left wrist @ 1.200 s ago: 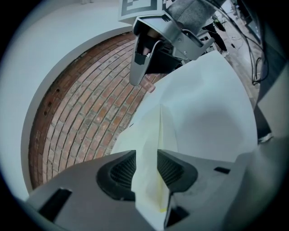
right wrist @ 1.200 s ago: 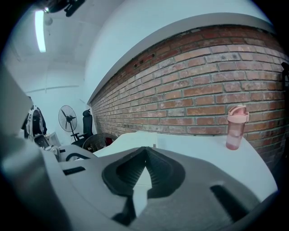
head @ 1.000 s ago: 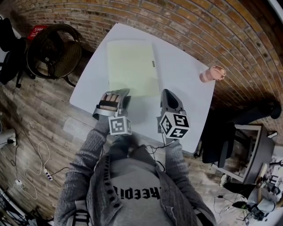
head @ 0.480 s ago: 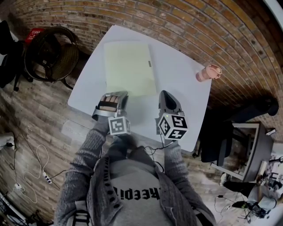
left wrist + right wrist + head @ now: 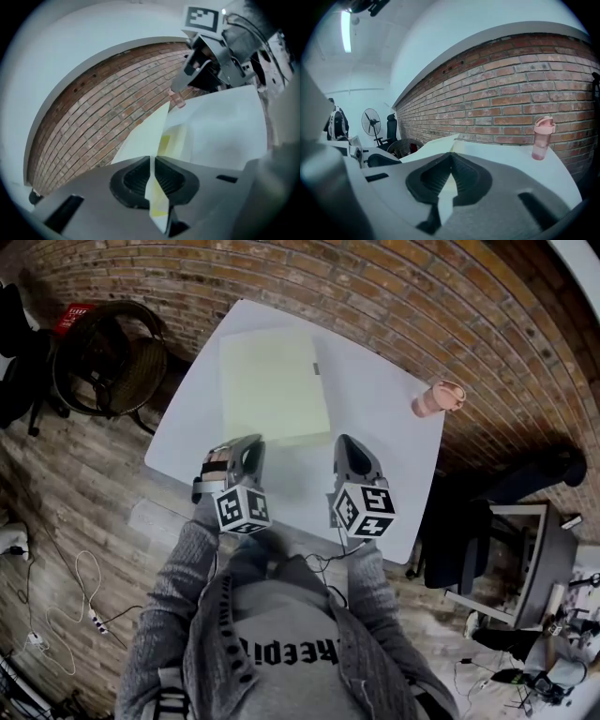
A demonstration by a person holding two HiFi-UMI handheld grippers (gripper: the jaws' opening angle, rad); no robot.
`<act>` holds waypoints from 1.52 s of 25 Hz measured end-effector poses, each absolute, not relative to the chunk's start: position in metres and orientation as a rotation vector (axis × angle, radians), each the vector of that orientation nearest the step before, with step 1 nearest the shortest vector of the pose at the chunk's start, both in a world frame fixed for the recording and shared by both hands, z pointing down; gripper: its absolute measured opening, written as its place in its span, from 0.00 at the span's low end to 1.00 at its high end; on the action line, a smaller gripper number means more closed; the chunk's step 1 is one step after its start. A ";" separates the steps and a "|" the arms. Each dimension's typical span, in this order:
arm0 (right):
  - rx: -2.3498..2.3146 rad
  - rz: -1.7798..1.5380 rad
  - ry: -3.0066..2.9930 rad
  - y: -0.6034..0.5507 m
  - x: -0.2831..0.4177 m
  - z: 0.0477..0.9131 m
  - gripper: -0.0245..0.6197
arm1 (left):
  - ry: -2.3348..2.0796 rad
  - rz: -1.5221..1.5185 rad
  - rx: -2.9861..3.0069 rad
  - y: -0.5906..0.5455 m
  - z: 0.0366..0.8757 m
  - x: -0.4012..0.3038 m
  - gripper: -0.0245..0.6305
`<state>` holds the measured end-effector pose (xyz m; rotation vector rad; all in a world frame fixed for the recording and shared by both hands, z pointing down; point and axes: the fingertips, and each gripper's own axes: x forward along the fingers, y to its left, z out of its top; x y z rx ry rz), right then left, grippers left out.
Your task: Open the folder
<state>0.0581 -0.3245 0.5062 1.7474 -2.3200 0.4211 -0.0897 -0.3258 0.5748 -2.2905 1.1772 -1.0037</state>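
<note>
Plainly the lift is under way: the left hand-held gripper (image 5: 151, 161) has just been closing and now pinches a thin pale sheet, the cover (image 5: 143, 136) of the folder (image 5: 272, 381), at its near edge. The folder lies lengthwise on the white counter (image 5: 375, 427), straight ahead of the person, with its near edge at the tips of both grippers. The right hand-held gripper (image 5: 451, 155) has its jaws together just beside the folder's near right corner, and I see nothing caught between them.

To do this step well, I would keep the pinch firm and swing the cover up and over in an arc about its hinge. Pulling it toward the body would likely drag the whole folder across the counter. The right gripper is well placed to press down on the lower leaf if it starts to slide. It is also worth checking that only the cover is held, not a page with it.

Only the left gripper view shows the sheet between the pads and a brighter yellow page (image 5: 171, 143) under the raised cover. From the head view the folder looks almost flat. That view alone gives the layout, with both grippers side by side and a pink bottle (image 5: 433, 397) well apart at the right. The right gripper view adds that the bottle stands upright near the brick wall (image 5: 511, 93).
</note>
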 end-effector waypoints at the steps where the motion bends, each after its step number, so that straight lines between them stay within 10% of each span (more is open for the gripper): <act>1: 1.743 0.418 -2.325 -0.325 0.057 0.505 0.05 | 1.223 -0.973 -2.327 -0.326 0.571 -0.094 0.08; 21: 1.587 0.364 -2.437 -0.331 0.000 0.491 0.05 | 2.352 -0.034 -2.784 -0.316 0.548 -0.236 0.06; 38: 1.552 0.351 -2.455 -0.334 -0.007 0.490 0.05 | 2.848 -0.079 -2.641 -0.312 0.613 -0.306 0.05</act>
